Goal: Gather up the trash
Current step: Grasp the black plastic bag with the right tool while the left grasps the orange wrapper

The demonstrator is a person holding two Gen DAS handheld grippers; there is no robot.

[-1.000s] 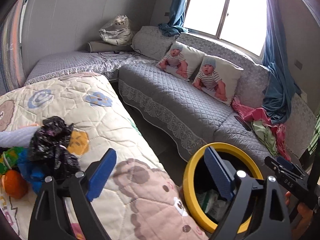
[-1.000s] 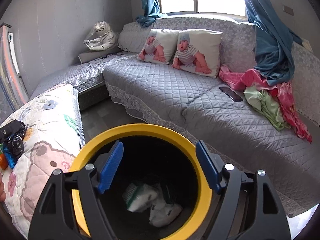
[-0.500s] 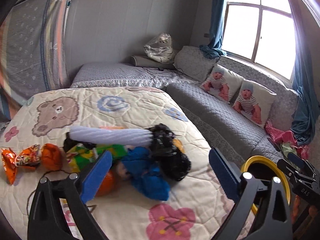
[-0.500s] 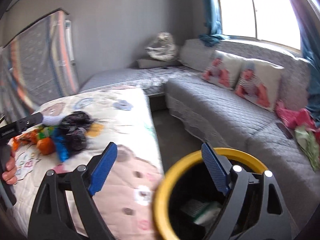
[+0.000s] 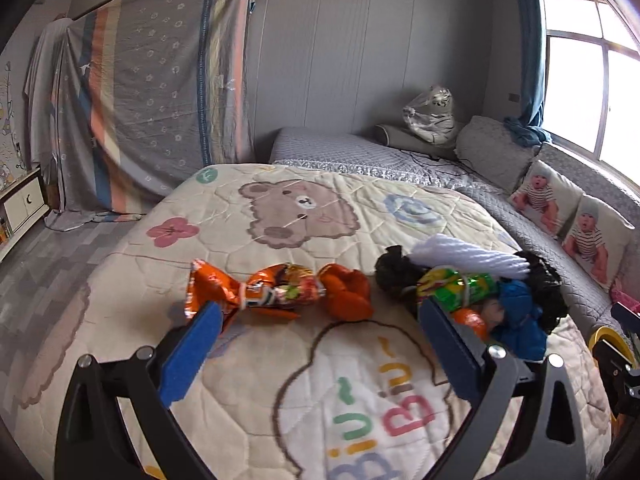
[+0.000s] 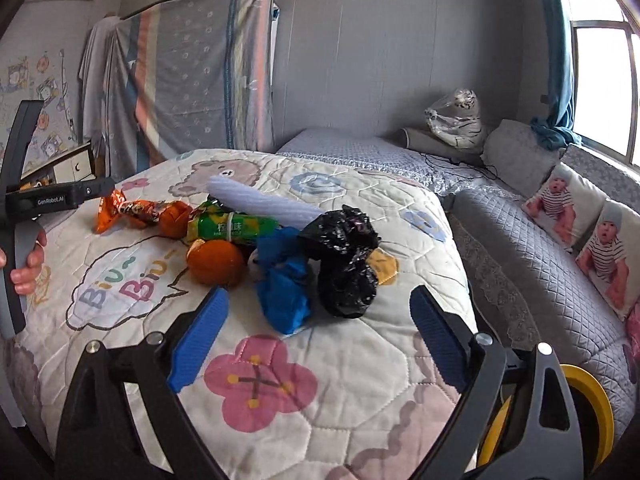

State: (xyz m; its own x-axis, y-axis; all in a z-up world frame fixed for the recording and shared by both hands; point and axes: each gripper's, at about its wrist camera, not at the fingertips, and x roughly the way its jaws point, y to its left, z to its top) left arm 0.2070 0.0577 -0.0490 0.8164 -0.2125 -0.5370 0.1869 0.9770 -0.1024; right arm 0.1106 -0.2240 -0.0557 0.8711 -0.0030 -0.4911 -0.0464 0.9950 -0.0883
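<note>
On the bed quilt (image 5: 280, 360), a row of trash lies across the middle, from the left edge toward the right edge. Furthest left is an orange snack wrapper (image 5: 248, 290), twisted at its middle, touching a crumpled orange bag (image 5: 346, 292). Next comes a green wrapper (image 6: 232, 228) with a white foam sleeve (image 6: 264, 202) lying behind it, and an orange ball (image 6: 216, 262) just in front. Right of these sit a crumpled blue bag (image 6: 284, 284) and a black plastic bag (image 6: 346, 260), touching each other. Beyond the bed's right edge, beside the grey sofa (image 6: 520, 248), stands the yellow-rimmed bin (image 6: 592, 404), only partly seen.

Both tools hover over the near edge of the bed. The left gripper (image 5: 320, 348) has its blue fingers (image 5: 192, 352) spread wide, holding nothing. The right gripper (image 6: 320, 332) is likewise spread wide and empty.
</note>
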